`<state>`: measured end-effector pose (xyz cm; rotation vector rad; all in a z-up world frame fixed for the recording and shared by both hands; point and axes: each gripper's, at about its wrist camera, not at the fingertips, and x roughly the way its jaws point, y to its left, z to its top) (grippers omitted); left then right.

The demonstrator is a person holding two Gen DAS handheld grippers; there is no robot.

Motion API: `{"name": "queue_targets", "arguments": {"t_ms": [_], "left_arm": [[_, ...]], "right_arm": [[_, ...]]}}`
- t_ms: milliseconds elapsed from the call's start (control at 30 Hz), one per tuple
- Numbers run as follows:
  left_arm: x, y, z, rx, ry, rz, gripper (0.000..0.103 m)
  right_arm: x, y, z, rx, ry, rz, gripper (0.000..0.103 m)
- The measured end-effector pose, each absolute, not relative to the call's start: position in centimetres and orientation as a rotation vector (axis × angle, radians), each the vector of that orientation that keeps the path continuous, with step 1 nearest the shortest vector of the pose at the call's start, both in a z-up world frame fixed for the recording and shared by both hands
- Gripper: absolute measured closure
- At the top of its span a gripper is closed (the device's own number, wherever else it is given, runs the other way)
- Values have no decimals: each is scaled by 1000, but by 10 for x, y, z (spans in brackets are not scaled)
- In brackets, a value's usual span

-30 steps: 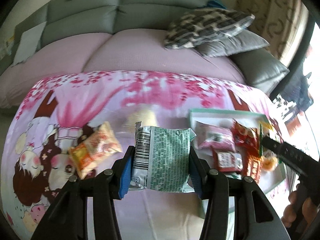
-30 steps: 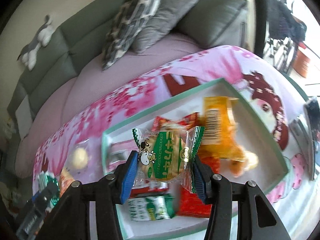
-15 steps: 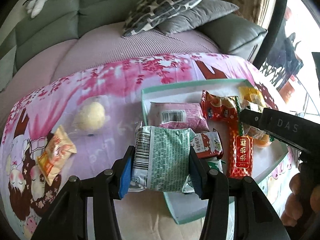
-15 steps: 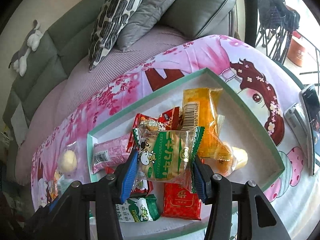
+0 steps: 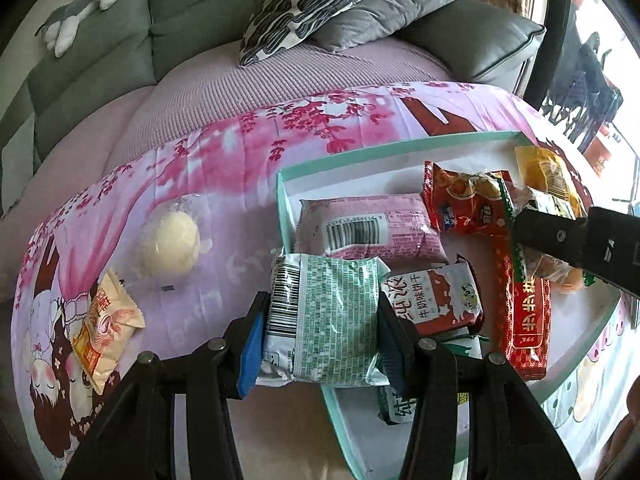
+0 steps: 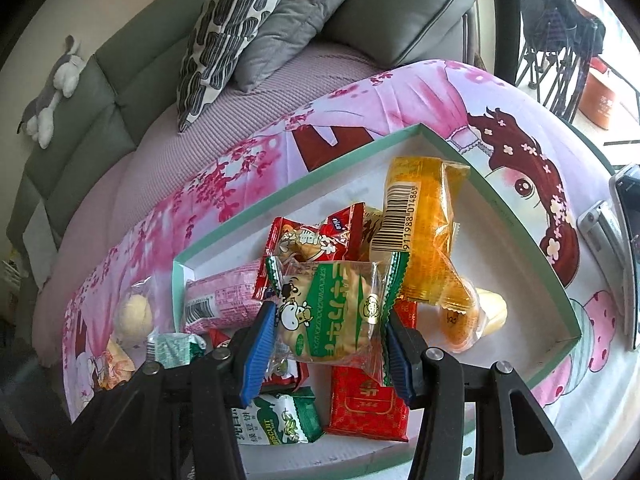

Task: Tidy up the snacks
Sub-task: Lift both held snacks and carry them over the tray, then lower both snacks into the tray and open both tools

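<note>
Pink cartoon tablecloth [image 5: 224, 240], mint tray [image 5: 282, 200], bun [image 5: 170, 244], orange packet [image 5: 102, 332]

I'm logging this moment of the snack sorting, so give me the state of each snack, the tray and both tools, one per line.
Left tool: shut on the green-and-white patterned packet, above the tray's edge.
Right tool: shut on the clear green-trimmed cow biscuit packet, over the tray.
Mint-rimmed white tray: holding several packets.
Pink barcoded packet: flat in the tray.
Pale round bun in clear wrap: on the cloth, outside the tray.
Orange-and-cream packet: on the cloth, outside the tray.
</note>
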<state>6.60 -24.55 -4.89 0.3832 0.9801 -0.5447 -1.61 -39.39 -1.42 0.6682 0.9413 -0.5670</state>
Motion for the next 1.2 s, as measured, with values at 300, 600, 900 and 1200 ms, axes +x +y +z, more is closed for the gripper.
{"name": "queue_targets", "arguments": {"t_ms": [300, 600, 900, 1200], "left_arm": [[59, -256, -49, 403, 963, -583, 51], [52, -265, -51, 401, 972, -634, 51], [50, -270, -52, 389, 978, -678, 51], [55, -267, -54, 358, 1002, -689, 51]], "right_arm": [[-16, -396, -17, 676, 954, -568, 49], [-16, -397, -20, 678, 966, -573, 49], [-13, -396, -27, 682, 989, -574, 49], [-9, -395, -33, 671, 1016, -572, 48]]}}
